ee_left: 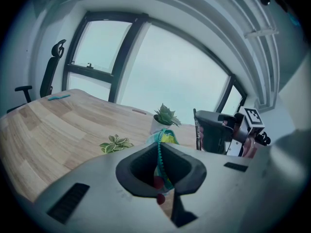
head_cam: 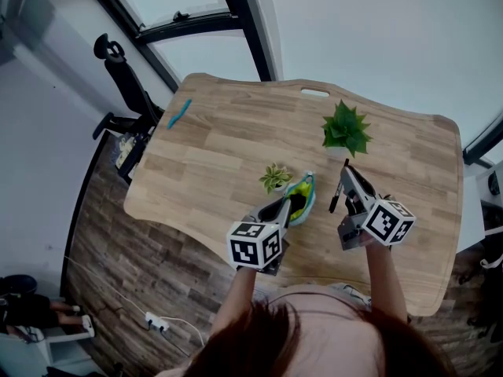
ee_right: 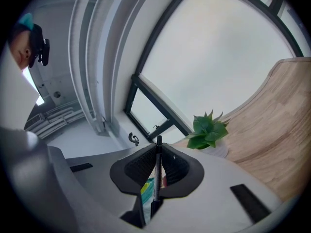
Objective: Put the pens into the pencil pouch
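Note:
The teal and yellow-green pencil pouch [head_cam: 302,192] lies on the wooden table [head_cam: 220,155] in front of me. My left gripper [head_cam: 289,207] is shut on its zipper edge [ee_left: 159,152], holding the mouth up. My right gripper [head_cam: 346,173] hovers just right of the pouch, shut on a black pen [head_cam: 337,191]. In the right gripper view the black pen [ee_right: 156,171] stands upright between the pads, with a bit of the pouch [ee_right: 146,187] showing below. A blue pen [head_cam: 179,113] lies at the table's far left corner.
A small pale succulent [head_cam: 275,177] sits just left of the pouch, and a larger green potted plant [head_cam: 346,129] stands behind it. A black office chair [head_cam: 124,81] is off the table's far left. A handle slot [head_cam: 314,93] is cut near the far edge.

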Demonstrator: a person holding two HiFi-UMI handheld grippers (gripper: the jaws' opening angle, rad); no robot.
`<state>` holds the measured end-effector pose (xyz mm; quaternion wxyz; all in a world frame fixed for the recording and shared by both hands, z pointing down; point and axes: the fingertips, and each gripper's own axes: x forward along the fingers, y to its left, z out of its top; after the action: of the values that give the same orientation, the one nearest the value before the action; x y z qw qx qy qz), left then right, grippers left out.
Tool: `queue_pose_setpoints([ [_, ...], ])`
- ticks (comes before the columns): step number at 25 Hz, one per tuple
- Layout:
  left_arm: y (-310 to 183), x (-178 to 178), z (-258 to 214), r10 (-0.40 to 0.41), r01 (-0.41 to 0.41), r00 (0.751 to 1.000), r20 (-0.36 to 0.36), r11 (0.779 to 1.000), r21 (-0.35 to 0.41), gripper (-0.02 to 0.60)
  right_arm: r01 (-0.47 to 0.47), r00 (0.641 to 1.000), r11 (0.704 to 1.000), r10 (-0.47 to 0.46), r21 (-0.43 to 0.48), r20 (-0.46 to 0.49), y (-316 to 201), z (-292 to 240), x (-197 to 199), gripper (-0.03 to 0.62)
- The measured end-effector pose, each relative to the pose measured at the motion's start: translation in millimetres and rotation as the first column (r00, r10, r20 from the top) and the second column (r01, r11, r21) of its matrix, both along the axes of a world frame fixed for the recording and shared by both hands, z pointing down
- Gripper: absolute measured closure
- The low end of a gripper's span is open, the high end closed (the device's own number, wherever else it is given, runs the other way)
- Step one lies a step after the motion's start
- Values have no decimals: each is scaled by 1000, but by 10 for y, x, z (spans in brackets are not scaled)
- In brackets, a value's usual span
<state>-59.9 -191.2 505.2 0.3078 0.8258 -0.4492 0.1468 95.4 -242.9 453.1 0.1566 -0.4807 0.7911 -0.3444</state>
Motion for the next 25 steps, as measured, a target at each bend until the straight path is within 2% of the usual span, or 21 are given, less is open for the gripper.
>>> queue_pose_setpoints([
  [6, 11, 41, -3, 12, -12, 1000, 0, 1000, 2, 571, 10, 998, 999, -12, 34, 56, -15, -102, -74, 563],
  [10, 32, 56, 6, 16, -16, 1000, -3, 1000, -1, 571, 8, 992, 999, -13, 41, 126, -21, -170, -93, 563],
  [15, 38, 56, 13, 12, -12, 1000, -4, 1000, 0, 571, 7, 981, 995, -27, 103, 190, -77, -353, -138, 563],
  [18, 42, 54, 15, 10, -10, 1000, -6, 1000, 0, 571, 8, 977, 993, -33, 120, 212, -119, -406, -176, 563],
  [22, 46, 66, 12, 11, -11, 1000, -10, 1000, -2, 571, -3, 972, 995, -20, 96, 233, -131, -333, -228, 563],
  [25, 45, 80, 16, 15, -15, 1000, -11, 1000, -3, 569, 10, 973, 990, -43, 140, 228, -159, -417, -315, 563],
])
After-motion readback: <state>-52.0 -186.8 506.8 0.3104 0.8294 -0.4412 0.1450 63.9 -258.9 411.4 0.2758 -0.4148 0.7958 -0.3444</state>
